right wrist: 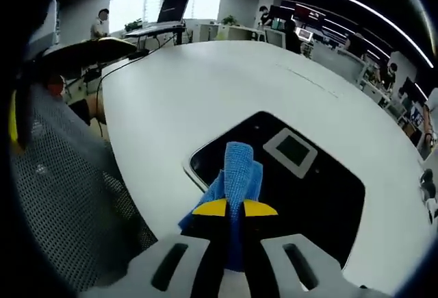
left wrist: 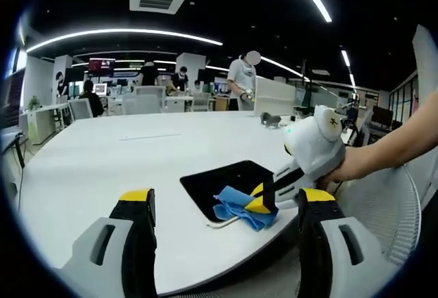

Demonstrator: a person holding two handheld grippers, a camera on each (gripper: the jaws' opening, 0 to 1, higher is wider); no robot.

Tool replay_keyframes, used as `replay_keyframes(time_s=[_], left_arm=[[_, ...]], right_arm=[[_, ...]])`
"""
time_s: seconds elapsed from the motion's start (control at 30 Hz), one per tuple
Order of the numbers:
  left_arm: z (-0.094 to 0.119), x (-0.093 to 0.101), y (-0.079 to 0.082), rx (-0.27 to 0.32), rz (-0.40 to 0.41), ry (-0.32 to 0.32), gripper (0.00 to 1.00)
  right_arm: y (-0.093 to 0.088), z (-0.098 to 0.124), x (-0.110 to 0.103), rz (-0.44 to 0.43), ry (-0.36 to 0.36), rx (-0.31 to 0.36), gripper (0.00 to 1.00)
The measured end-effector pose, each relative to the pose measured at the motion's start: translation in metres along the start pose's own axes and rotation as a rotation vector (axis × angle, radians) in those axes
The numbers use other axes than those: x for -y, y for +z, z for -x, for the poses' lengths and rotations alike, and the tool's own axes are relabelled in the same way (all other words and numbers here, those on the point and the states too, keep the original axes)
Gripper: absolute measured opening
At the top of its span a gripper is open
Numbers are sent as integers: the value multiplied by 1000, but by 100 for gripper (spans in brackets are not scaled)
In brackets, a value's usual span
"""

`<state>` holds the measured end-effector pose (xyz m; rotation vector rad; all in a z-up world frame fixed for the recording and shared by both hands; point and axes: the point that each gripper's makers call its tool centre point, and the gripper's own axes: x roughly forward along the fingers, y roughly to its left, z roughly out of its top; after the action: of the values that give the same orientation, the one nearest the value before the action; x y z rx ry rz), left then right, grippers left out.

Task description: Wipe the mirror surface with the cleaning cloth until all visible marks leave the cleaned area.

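Note:
The mirror (left wrist: 217,180) is a dark rounded rectangle lying flat on the white table (left wrist: 116,154), close to its near edge. In the right gripper view the mirror (right wrist: 308,195) reflects the dark ceiling and a vent. My right gripper (right wrist: 235,207) is shut on a blue cleaning cloth (right wrist: 238,164), which rests on the mirror's near corner. From the left gripper view, the right gripper (left wrist: 259,201) comes in from the right, held by a hand, pressing the cloth (left wrist: 236,207) onto the mirror. My left gripper (left wrist: 226,196) hangs open before the table edge, nothing between its fingers.
A mesh-backed chair (right wrist: 61,195) stands close at the table's edge, also seen as a mesh chair (left wrist: 383,202) under the person's arm. A small grey object (left wrist: 270,118) sits far across the table. Several people and desks (left wrist: 157,96) fill the office behind.

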<state>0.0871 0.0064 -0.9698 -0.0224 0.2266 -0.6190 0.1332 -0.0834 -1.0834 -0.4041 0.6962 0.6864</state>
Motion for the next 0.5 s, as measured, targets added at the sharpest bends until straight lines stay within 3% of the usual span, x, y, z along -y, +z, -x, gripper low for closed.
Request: replay_keyframes(time_s=[0.1,0.2,0.5], left_arm=[[0,0,-1,-4,0,-2,84],[0,0,0,-2,1,0,84],[0,0,1,5,3,2,84]], right_arm=[[0,0,2,-37,20,7,1],[0,1,2,9,25,3,1],[-11,8,19,-21,20,-10,1]])
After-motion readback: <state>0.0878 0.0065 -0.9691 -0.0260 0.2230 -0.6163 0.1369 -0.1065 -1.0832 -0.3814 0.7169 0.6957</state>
